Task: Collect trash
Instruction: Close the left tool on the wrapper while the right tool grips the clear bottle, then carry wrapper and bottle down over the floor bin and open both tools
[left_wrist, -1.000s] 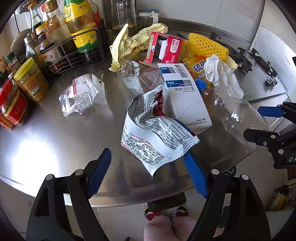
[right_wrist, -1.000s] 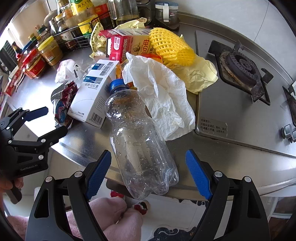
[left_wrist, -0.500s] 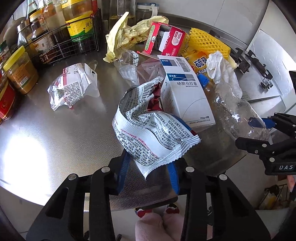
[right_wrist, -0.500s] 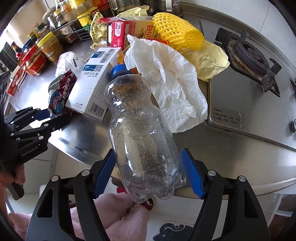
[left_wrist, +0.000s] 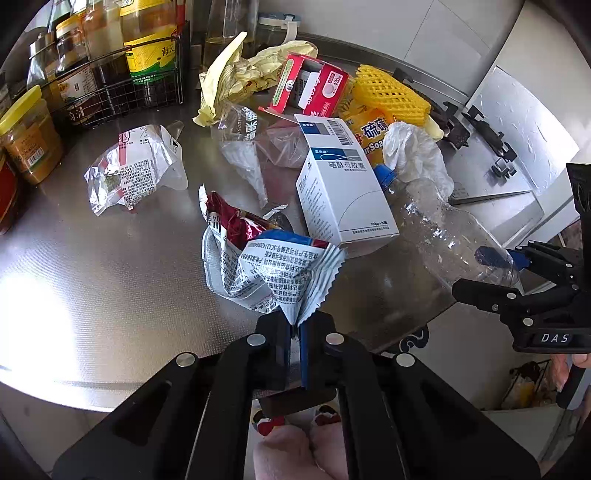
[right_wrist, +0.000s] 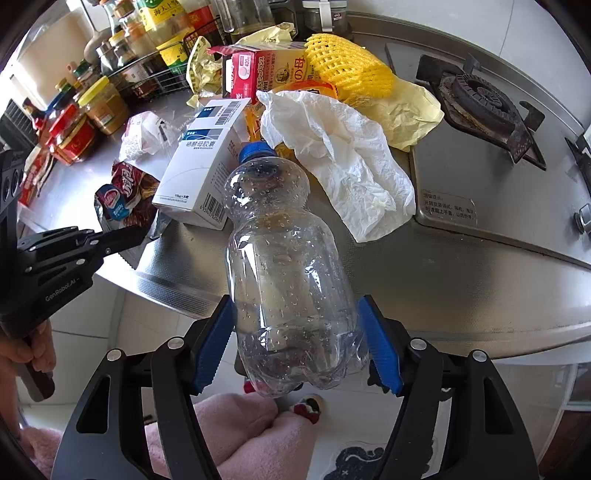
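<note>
Steel counter (left_wrist: 110, 280), frame centre: my left gripper (left_wrist: 294, 334) pinches the limp snack wrapper (left_wrist: 269, 269); my right gripper (right_wrist: 295, 347) squeezes the light, crushable bottle (right_wrist: 284, 258) by its base.

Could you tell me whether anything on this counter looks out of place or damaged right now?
Yes: litter covers the steel counter. The clear bottle in the right gripper looks dented near its base, and the snack wrapper pinched by the left gripper is torn and crumpled.
</note>
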